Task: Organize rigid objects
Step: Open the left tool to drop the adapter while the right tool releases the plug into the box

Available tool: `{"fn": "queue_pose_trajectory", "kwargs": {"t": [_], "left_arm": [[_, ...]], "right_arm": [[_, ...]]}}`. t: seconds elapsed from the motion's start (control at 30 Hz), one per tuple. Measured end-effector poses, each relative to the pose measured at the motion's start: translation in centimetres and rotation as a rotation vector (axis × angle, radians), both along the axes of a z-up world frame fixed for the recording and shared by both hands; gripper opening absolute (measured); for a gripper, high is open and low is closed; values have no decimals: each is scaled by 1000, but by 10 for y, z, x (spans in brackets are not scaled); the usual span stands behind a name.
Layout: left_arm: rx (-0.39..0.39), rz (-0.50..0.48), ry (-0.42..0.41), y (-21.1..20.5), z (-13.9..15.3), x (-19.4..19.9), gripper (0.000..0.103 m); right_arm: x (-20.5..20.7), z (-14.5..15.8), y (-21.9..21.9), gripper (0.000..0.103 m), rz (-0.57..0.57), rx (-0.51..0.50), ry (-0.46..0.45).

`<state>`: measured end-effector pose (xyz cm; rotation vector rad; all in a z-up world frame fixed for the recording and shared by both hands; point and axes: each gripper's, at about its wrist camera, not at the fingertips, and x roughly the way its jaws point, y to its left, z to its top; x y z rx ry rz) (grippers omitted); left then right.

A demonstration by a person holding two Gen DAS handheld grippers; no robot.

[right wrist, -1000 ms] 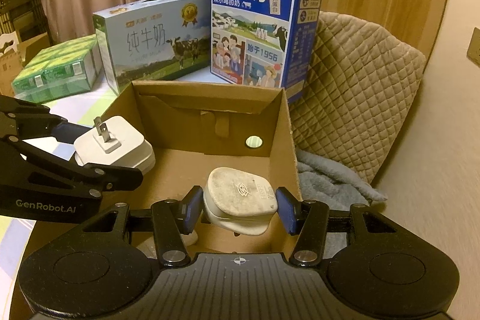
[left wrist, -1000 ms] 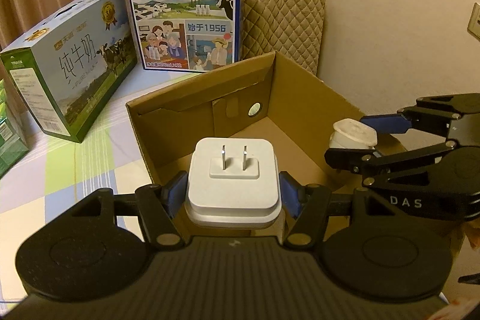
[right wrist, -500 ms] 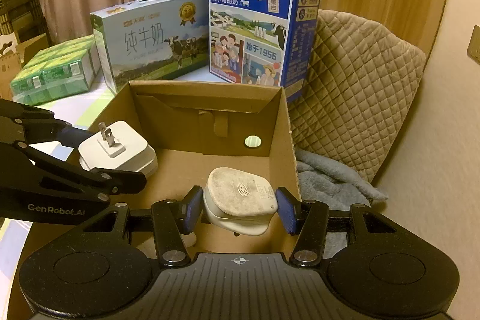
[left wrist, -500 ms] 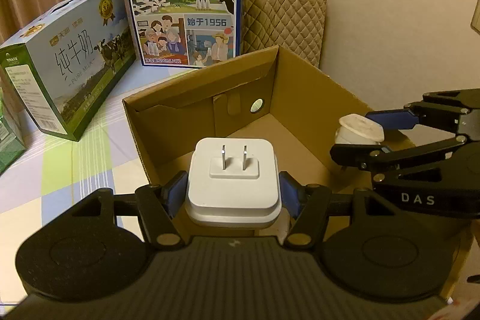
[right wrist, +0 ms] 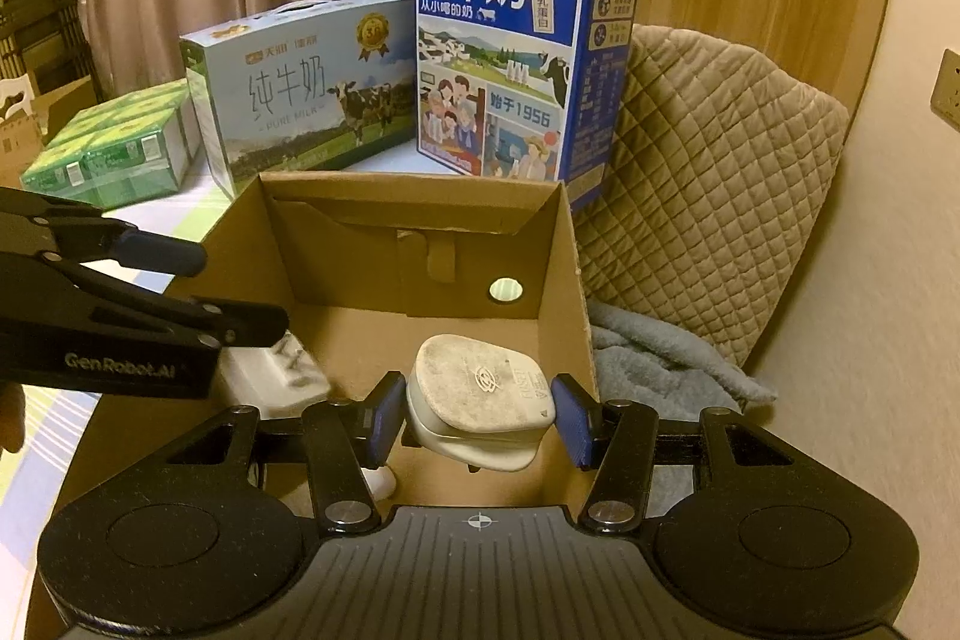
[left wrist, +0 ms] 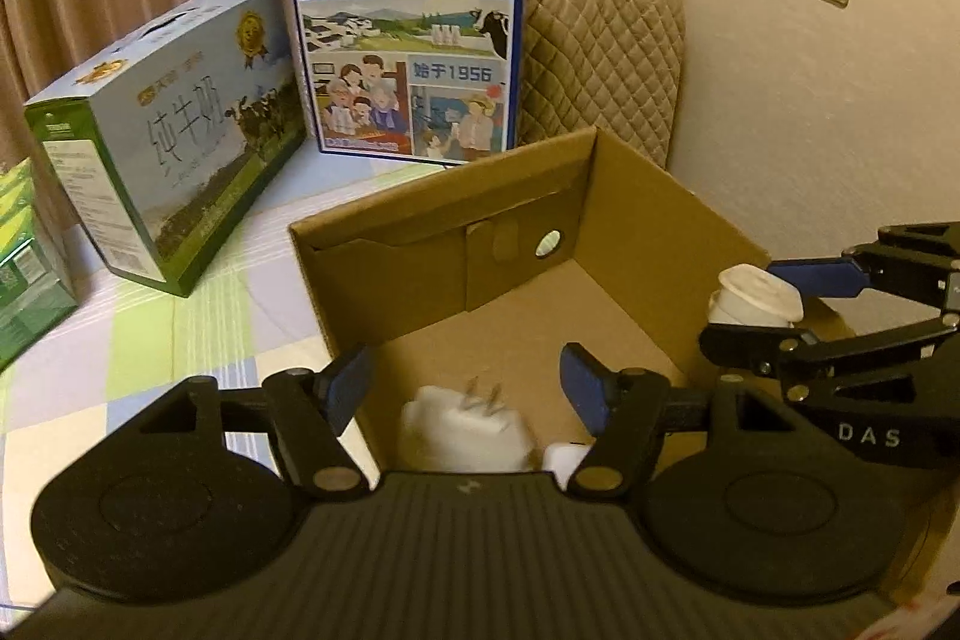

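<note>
From the left wrist, the left gripper [left wrist: 465, 379] stands with its jaws opening, and the white two-prong charger [left wrist: 465, 430] is blurred below them, clear of both blue pads; it looks to be dropping toward the near end of the cardboard box [left wrist: 660, 196]. A second white thing [left wrist: 564, 460] peeps out beside it at the near edge of the box floor, too hidden to name. Over the box's right wall the right gripper [left wrist: 774, 307] is closed on a rounded white adapter [left wrist: 756, 295]. So one piece is as good as put away, I'd say, and one is waiting.

From the right wrist, the rounded white adapter [right wrist: 477, 409] sits gripped between the right gripper [right wrist: 477, 415] and its blue pads [right wrist: 384, 415], about half spread, hanging over the near right part of the cardboard box [right wrist: 570, 250]. The left gripper [right wrist: 222, 292] reaches in from the left wall, nothing between its tips, with the white two-prong charger [right wrist: 276, 379] smeared under it near the box floor. A small white piece [right wrist: 384, 481] lies at the near edge. The far half of the floor is bare cardboard. What is left, by my reckoning, is to let go of the adapter inside; whether more loose pieces wait outside the box I cannot tell from here.
</note>
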<state>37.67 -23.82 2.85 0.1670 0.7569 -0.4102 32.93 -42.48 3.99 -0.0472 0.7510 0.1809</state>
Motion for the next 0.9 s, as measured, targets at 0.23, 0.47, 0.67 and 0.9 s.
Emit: {"fn": "queue_pose_trajectory", "kwargs": {"t": [0.23, 0.47, 0.67, 0.9], "left_arm": [[1, -15, 0, 2, 2, -9, 65], [-1, -19, -17, 5, 10, -15, 65], [-3, -23, -19, 6, 13, -18, 65], [-8, -21, -22, 8, 14, -17, 65]], "right_arm": [[-4, 4, 5, 50, 0, 9, -1], [-7, 9, 6, 50, -3, 9, -10], [-8, 12, 8, 50, -1, 8, -13], [-7, 13, 11, 50, 3, 8, -10]]}}
